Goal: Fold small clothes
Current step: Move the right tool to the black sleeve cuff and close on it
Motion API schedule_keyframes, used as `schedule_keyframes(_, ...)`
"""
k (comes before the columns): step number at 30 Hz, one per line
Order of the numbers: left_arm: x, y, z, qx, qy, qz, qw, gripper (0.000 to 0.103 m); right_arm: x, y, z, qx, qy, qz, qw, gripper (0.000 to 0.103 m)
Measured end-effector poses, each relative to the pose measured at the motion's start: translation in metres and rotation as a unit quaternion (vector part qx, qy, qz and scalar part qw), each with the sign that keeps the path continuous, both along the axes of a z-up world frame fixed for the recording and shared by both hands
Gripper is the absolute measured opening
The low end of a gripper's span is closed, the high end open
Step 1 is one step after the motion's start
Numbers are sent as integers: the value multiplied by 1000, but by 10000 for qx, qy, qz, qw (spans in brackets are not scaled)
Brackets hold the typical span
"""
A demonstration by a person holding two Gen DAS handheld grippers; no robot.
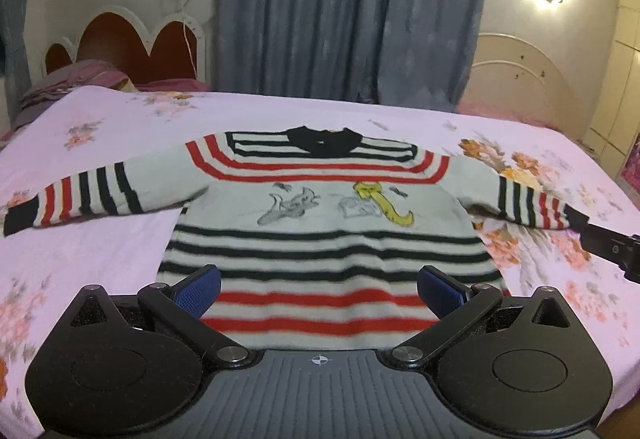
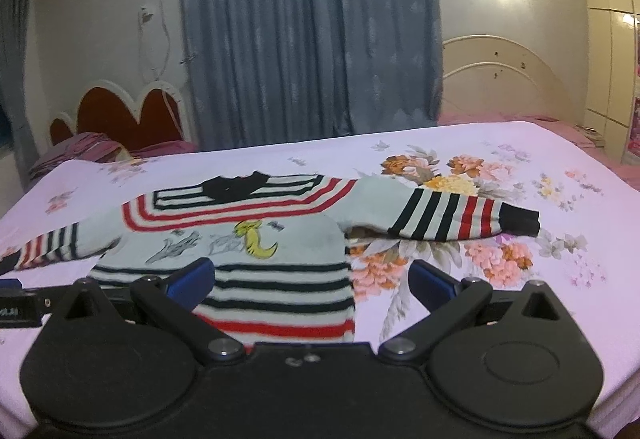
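Striped sweater [image 1: 332, 223] lies flat mid-frame on the floral bedsheet [image 1: 100, 247], sleeves spread wide. Left gripper [image 1: 319, 289] hovers at its hem, jaws wide apart; right gripper [image 2: 312, 285] likewise gapes, holding nothing.

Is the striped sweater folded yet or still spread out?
Spread out: the sweater lies flat on the bed, both sleeves extended sideways.
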State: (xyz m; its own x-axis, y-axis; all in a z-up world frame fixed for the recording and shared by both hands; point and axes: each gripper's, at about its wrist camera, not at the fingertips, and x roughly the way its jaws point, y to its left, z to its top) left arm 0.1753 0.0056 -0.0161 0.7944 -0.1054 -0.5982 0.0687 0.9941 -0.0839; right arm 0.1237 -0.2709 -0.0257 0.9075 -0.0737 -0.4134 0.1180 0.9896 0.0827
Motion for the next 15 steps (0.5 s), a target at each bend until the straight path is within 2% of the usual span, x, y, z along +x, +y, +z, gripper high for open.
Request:
schedule_keyframes(10,70,16,1,33,-95,-131,9999,103,60,14,9,-70,-88,-302,9995,102)
schedule_keyframes(15,96,11,0,-22,-139,-180,9997,103,77,7,9,-91,-132,-432,9989,102)
